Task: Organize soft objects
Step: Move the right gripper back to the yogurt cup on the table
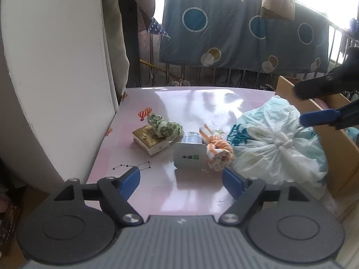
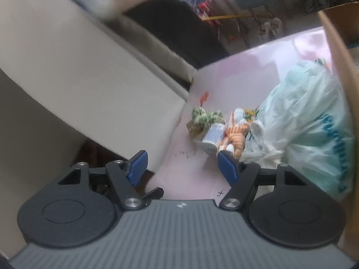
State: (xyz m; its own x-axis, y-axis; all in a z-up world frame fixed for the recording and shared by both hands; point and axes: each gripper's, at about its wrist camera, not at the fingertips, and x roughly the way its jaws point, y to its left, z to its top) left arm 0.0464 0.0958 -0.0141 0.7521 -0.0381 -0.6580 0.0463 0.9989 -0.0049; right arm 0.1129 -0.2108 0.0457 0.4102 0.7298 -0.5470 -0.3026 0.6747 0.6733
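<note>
The left gripper (image 1: 180, 178) is standing wide open and empty, low over the table (image 1: 197, 192). The right gripper (image 2: 180, 167) is likewise gaping, holding nothing. The orange sock (image 1: 216, 149) is lying knotted just beside the tin (image 1: 189, 154), touching the bag (image 1: 278, 139). Its long axis is running toward the camera, knot end nearest. Risk: closing fingers are likely to snag the tin or bag film. The green sock (image 1: 165, 126) is resting on the box (image 1: 149, 140), lengthwise left-right; pulling may drag it.
</note>
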